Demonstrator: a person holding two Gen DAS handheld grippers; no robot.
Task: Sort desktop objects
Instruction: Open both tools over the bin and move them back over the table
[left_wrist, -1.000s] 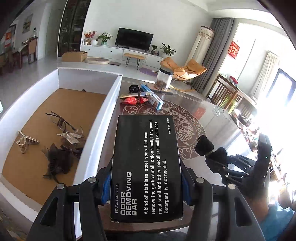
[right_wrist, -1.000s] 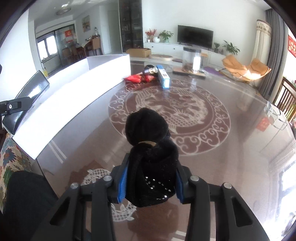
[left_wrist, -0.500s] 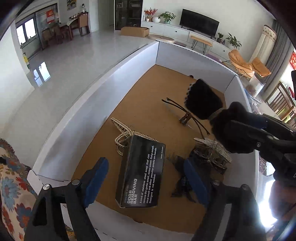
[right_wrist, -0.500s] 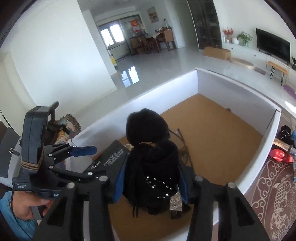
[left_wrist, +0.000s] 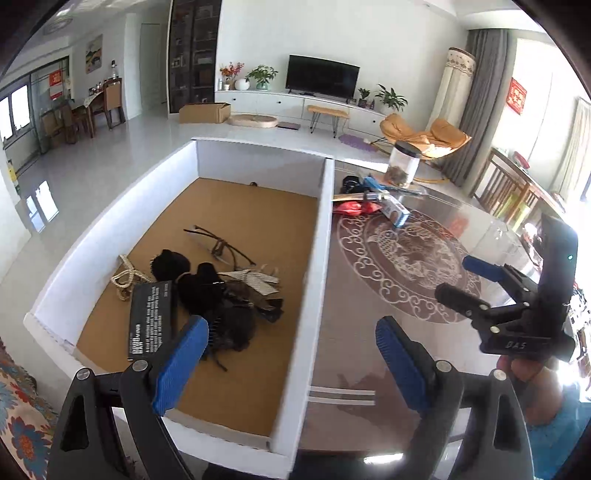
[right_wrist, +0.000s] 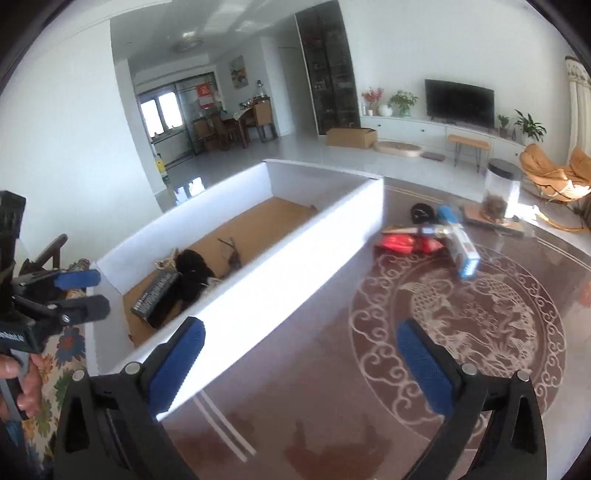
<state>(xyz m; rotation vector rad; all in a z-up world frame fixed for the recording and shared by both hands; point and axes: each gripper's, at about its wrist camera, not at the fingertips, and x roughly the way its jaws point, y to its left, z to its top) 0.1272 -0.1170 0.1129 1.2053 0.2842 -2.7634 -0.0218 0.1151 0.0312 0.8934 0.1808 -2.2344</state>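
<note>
A second before, we had clamped the flat black cardboard soap box in our left gripper and the fuzzy black hair accessory in our right gripper; half a second before, the box already lay in the tray with the left jaws apart. Now both pairs of blue-padded jaws stood wide apart and held nothing. Box and accessory lay touching on the brown floor of the white-walled cardboard tray, at its near end, among a beaded gold hairband, thin dark-framed glasses and other hair clips. The box showed white lettering on its matte black face.

The left wrist view looked down into the tray and showed its whole contents, with our right gripper to the side over the dark patterned glass table. The right wrist view hid much of the pile behind the tray wall, but showed the red packet and blue-and-white box on the table more plainly.
</note>
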